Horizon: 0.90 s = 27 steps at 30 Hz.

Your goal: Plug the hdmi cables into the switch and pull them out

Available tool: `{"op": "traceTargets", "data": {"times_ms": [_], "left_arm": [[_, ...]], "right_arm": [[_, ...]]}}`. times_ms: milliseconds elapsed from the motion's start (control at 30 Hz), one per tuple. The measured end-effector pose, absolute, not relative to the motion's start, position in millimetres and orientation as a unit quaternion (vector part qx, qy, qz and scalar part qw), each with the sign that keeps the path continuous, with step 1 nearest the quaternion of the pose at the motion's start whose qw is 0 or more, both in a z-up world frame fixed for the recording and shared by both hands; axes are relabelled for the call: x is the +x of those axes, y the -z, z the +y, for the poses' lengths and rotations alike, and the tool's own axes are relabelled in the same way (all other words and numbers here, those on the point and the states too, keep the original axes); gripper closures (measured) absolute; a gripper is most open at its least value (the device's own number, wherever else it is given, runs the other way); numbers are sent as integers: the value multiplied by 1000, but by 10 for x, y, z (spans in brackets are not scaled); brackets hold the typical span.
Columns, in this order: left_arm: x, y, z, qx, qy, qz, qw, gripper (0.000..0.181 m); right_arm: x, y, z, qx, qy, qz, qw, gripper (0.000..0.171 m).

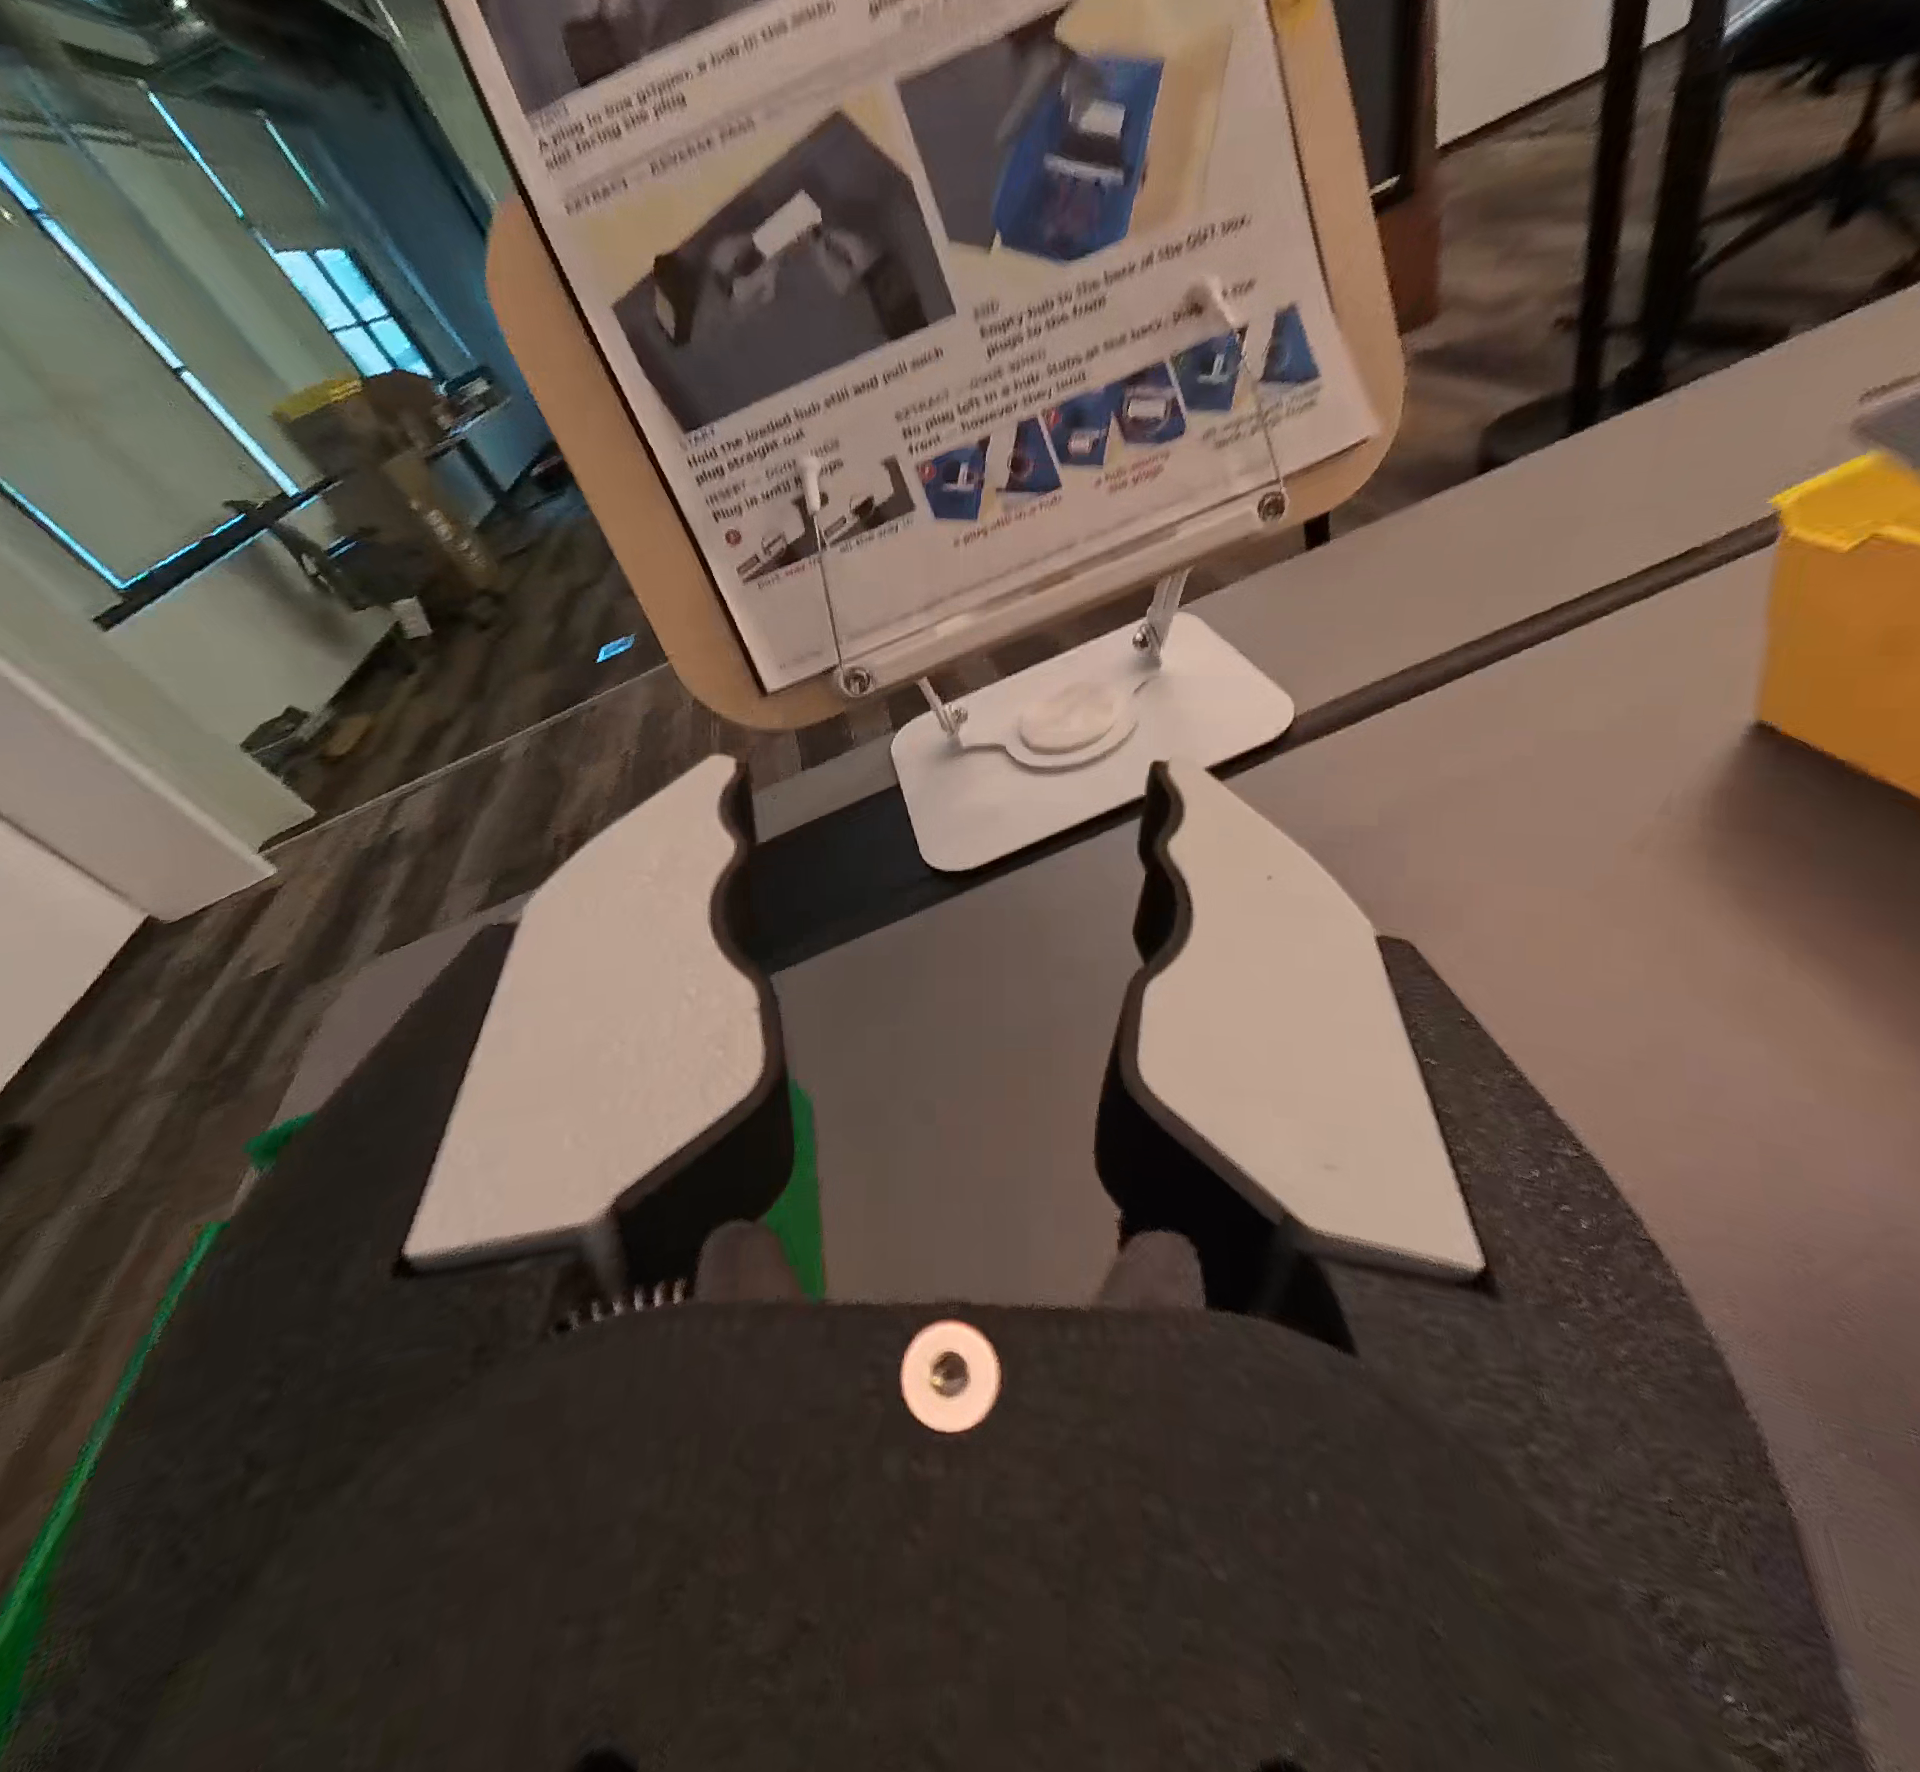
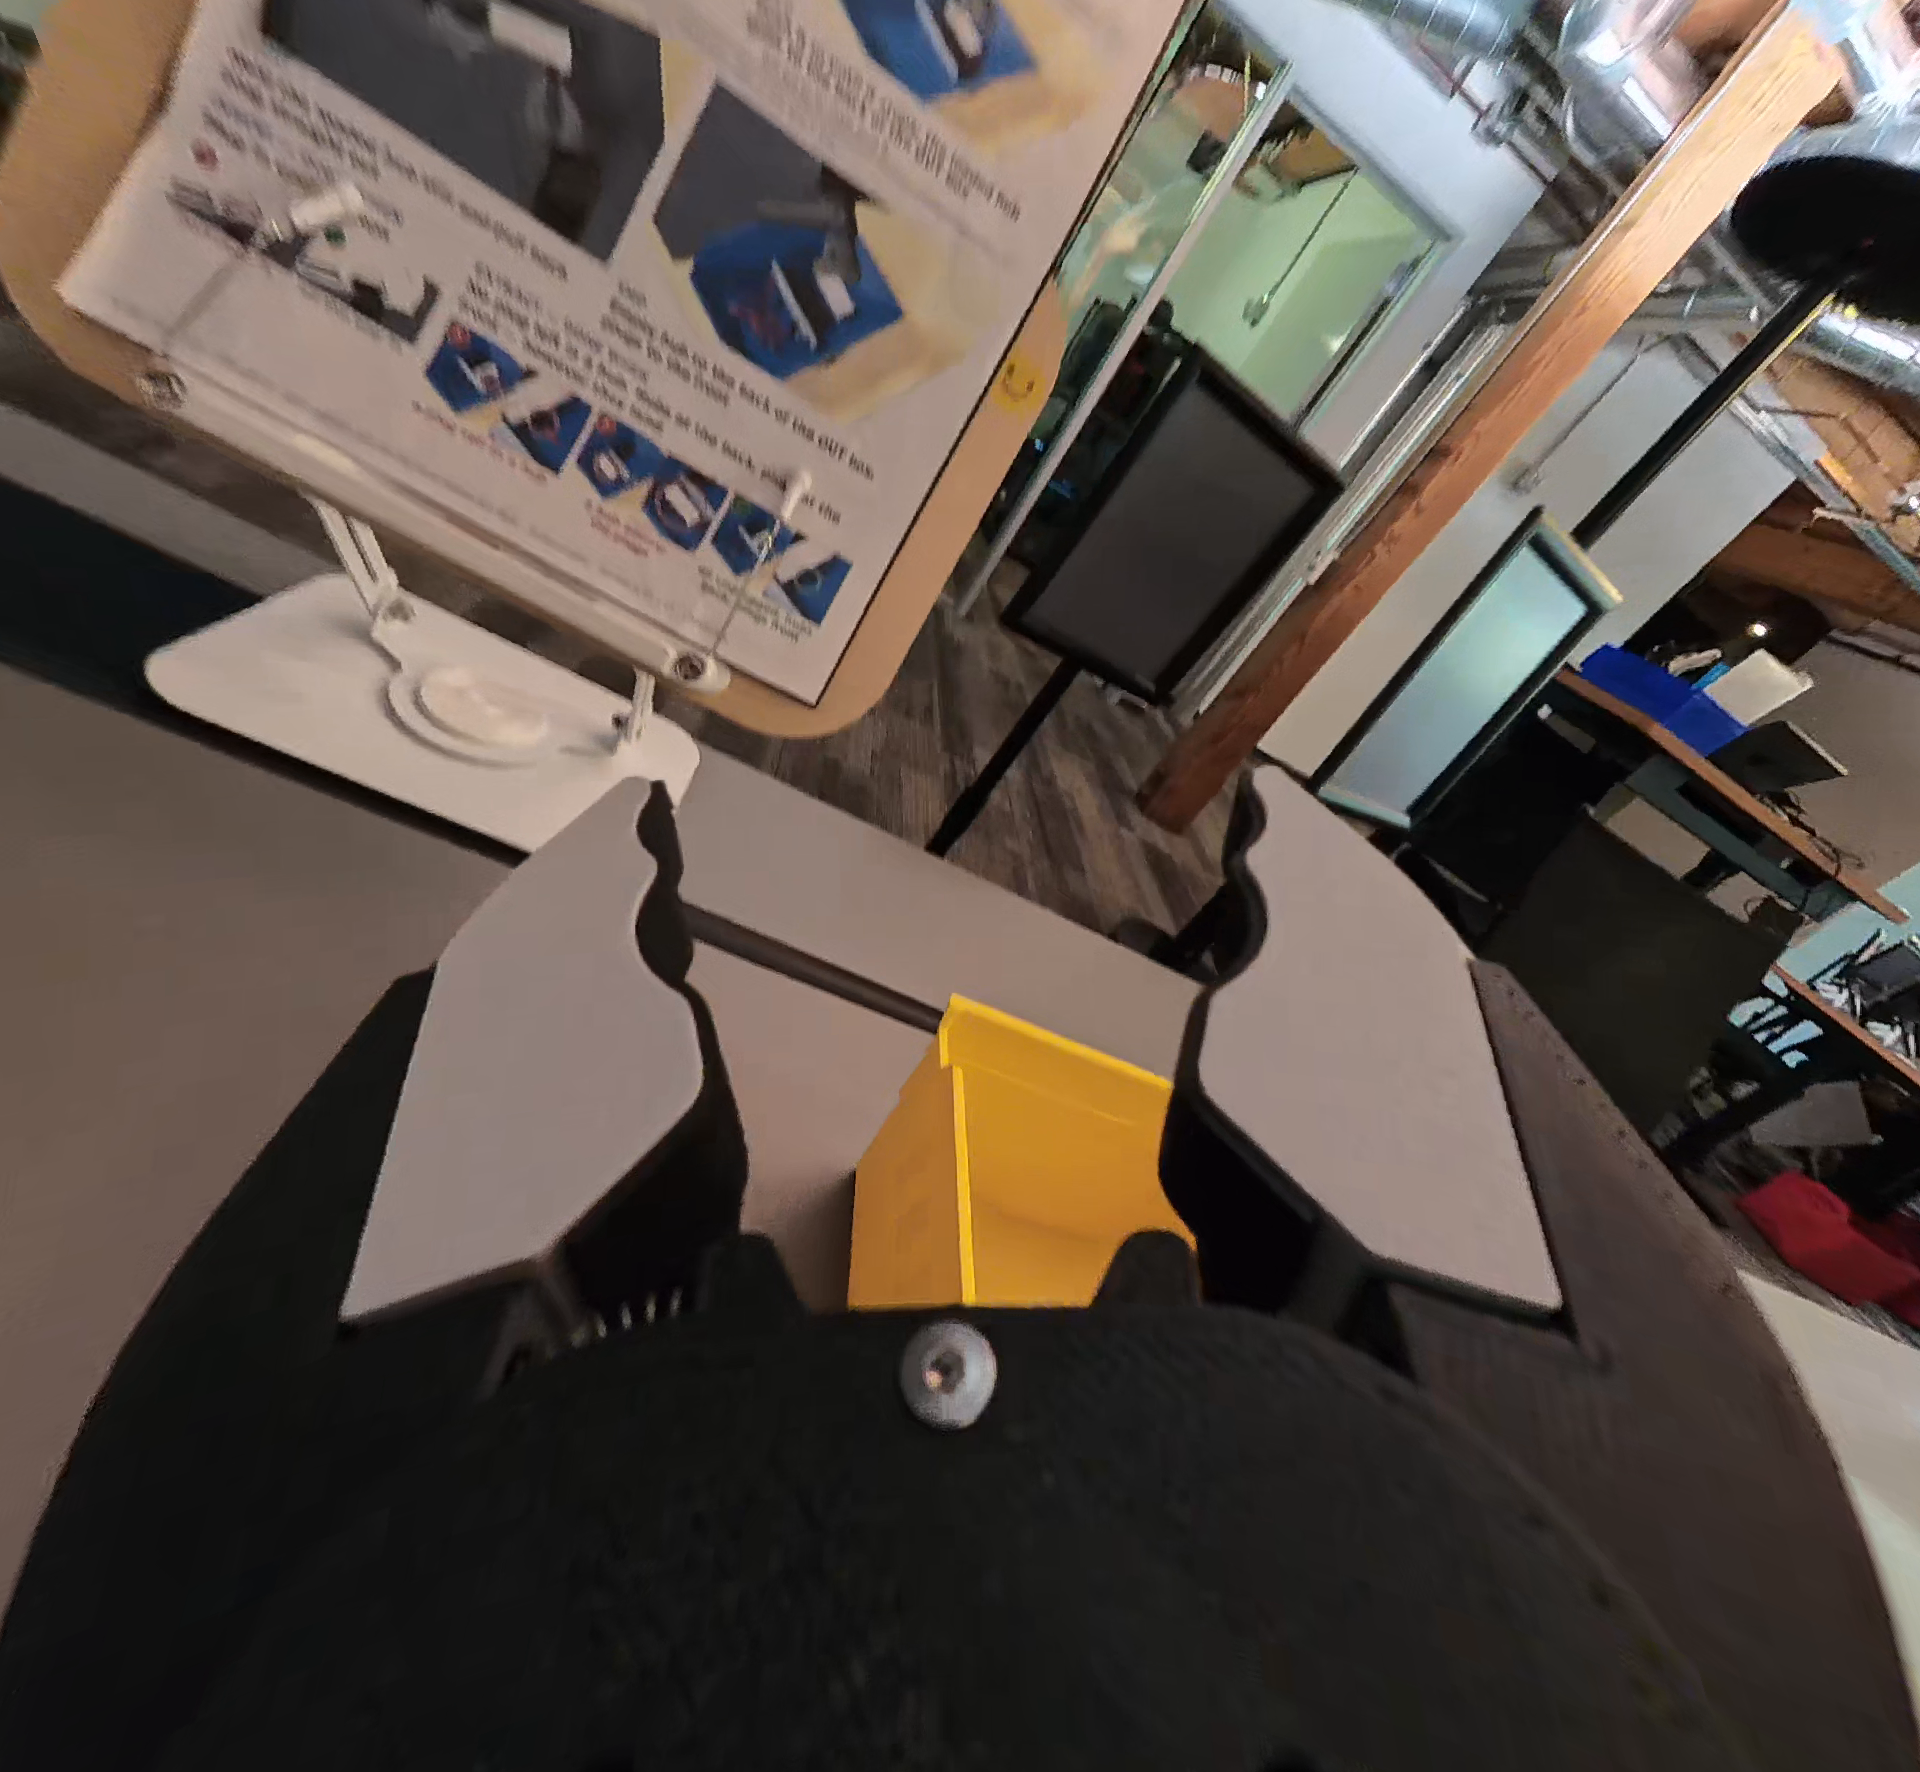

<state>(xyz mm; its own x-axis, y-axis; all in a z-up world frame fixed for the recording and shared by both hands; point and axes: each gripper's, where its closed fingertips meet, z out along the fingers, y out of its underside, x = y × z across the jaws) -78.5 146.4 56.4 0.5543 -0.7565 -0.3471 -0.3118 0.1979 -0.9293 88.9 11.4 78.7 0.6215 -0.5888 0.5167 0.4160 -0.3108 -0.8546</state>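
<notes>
Both claws are spread wide with nothing between their fingers. The left claw [image 1: 940, 849] hangs above the grey tabletop [image 1: 1507, 891], over a darker, glossy patch of it, and points at a stand [image 1: 1091, 735] with a white base that sits on the tabletop just ahead. The stand carries a tan board [image 1: 1340, 195] leaning back, with a printed sheet [image 1: 935, 268] of photos and text clipped to it behind a clear ledge. A yellow bin [image 1: 1844, 621] stands on the tabletop to the right of the stand, well apart from the left claw. The right claw [image 2: 951, 849] is tilted and hovers over that same bin [image 2: 1018, 1182], which shows between its fingers from above one corner; its inside is hidden. A thin dark seam [image 2: 810, 974] runs across the tabletop [image 2: 208, 995] behind the bin. The stand [image 2: 416, 683] and sheet [image 2: 623, 216] lie to the left in the right wrist view. No HDMI cables or switch can be seen in either view. Beyond the tabletop are a wood-look floor [image 1: 208, 995], windows, a timber post [image 2: 1507, 434] and screens on poles [image 2: 1174, 517].
</notes>
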Motion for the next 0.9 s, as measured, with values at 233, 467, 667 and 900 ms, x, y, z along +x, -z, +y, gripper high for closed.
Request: {"op": "traceTargets", "data": {"times_ms": [233, 467, 667, 900], "left_arm": [[-726, -428, 1488, -633, 176, 428, 621, 113], [-765, -453, 1526, -636, 171, 416, 627, 112], [-768, -466, 1536, -635, 172, 411, 630, 111], [-754, -482, 1553, -631, 185, 414, 629, 112]], "right_arm": [[475, -1204, -5, -643, 412, 42, 644, 78], [464, -1117, 64, -657, 411, 30, 632, 78], [424, -1117, 87, -658, 404, 19, 635, 80], [344, -1312, 369, -669, 341, -24, 660, 90]]}}
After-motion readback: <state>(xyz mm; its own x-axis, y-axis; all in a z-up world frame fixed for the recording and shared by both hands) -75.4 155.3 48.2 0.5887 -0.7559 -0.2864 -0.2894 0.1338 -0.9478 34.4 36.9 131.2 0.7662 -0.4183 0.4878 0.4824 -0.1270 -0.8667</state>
